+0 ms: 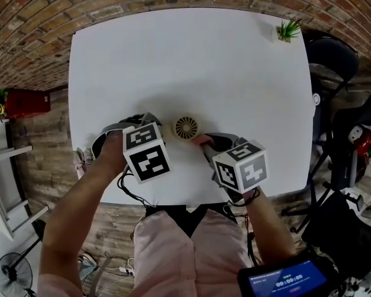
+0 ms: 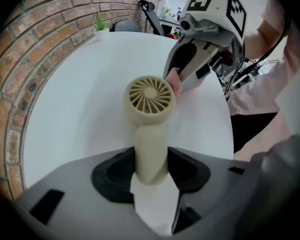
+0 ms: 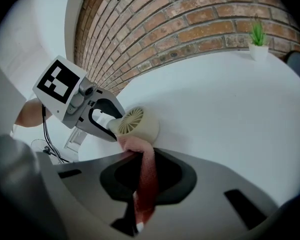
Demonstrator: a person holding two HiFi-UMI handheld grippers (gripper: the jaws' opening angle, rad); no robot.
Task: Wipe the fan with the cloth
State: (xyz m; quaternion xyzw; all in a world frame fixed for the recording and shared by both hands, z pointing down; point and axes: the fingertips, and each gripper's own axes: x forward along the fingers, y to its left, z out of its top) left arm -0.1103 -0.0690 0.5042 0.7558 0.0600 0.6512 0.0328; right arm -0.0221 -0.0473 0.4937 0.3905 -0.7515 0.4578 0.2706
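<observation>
Head view: over the white desk (image 1: 191, 60), the left claw (image 1: 162, 126) and right claw (image 1: 204, 146) meet at one fan (image 1: 186, 127), near the front edge. Left gripper view: that claw is clamped on the fan's handle, grille facing it. Right gripper view: its jaws pinch one pink cloth (image 3: 145, 169), pressed against the fan's side. Wiping looks under way; I judge most of the housing is left.

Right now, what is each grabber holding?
Left gripper: closed on the fan, by its handle.
Right gripper: closed on the pink cloth.
</observation>
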